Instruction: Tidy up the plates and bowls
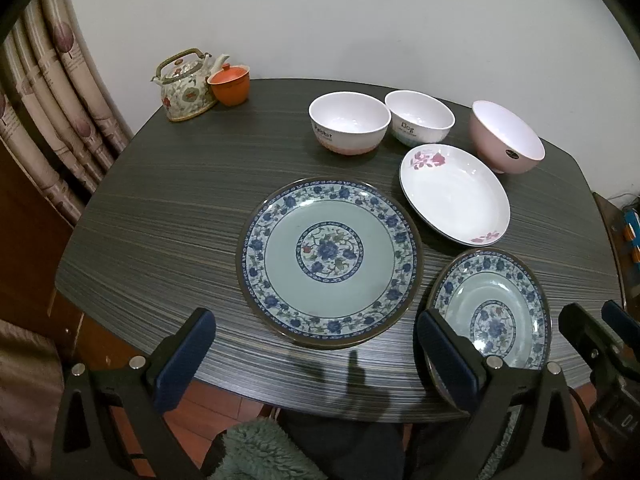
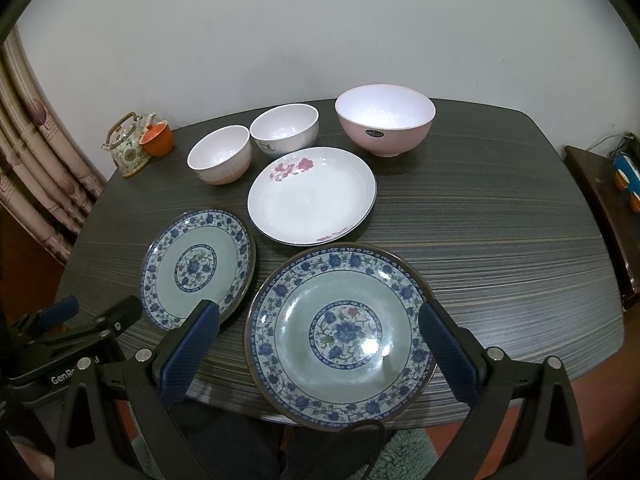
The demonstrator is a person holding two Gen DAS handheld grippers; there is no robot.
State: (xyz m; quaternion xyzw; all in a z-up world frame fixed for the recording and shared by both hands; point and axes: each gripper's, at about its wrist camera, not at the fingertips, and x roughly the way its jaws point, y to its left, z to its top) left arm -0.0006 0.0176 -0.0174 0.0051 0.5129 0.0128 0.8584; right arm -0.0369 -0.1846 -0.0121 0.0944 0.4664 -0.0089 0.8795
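On the dark striped table lie two blue-flowered plates, the left one and the right one. The right one hangs slightly over the front edge. Behind them lies a white plate with pink flowers. Further back stand a "Rabbit" bowl, a "Dog" bowl and a pink bowl. My left gripper hovers open before the left plate. My right gripper is open, its fingers flanking the right plate.
A flowered teapot and an orange lidded cup stand at the table's back left corner. A curtain hangs on the left and a wall is behind. A wooden side unit stands on the right. A person's lap and green fleece are below the front edge.
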